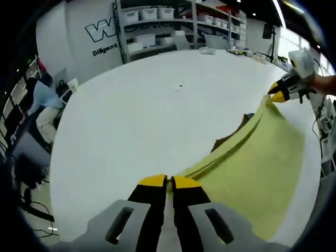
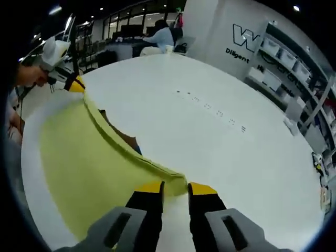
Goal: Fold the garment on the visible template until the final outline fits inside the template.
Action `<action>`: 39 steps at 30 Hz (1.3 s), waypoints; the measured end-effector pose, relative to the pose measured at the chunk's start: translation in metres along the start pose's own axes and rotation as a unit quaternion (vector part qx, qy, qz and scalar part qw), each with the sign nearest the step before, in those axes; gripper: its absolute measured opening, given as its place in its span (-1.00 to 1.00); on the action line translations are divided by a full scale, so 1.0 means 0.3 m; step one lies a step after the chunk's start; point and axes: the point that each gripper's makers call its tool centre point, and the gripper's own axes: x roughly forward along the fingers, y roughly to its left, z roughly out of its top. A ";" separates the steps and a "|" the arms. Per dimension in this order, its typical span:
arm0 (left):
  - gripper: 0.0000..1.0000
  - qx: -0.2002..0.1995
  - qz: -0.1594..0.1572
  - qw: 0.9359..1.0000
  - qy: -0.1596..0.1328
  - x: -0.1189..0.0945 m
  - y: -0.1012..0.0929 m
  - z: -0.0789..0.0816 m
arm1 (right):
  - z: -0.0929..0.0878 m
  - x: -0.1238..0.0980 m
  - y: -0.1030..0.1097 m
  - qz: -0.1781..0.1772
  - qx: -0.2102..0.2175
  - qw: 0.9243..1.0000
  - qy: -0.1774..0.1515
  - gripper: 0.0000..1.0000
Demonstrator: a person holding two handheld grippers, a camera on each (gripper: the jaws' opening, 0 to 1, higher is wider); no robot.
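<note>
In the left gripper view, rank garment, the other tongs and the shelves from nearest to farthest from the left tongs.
1. Garment: yellow, pinched in the left tongs, spreading to the right.
2. Right tongs: far right, holding the garment's other end.
3. Shelves: across the white table, against the back wall.

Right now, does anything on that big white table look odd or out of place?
Nothing looks spilled or damaged. The yellow garment is held up by one edge between the left gripper and right gripper, so it hangs stretched rather than flat. A brown shape peeks from behind it, mostly hidden; I cannot tell what it is.
</note>
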 end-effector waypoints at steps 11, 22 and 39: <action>-0.86 0.030 -0.008 0.999 -0.010 -0.023 -0.038 -0.025 | -0.058 -0.027 0.065 0.024 0.008 1.000 0.006 -0.79; -0.44 0.055 -0.069 0.996 -0.001 -0.067 -0.165 -0.117 | -0.125 -0.047 0.139 0.051 -0.004 0.999 0.007 -0.56; -0.50 0.192 -0.179 0.965 0.007 -0.224 -0.399 -0.304 | -0.155 -0.138 0.285 0.099 -0.056 0.993 -0.039 -0.48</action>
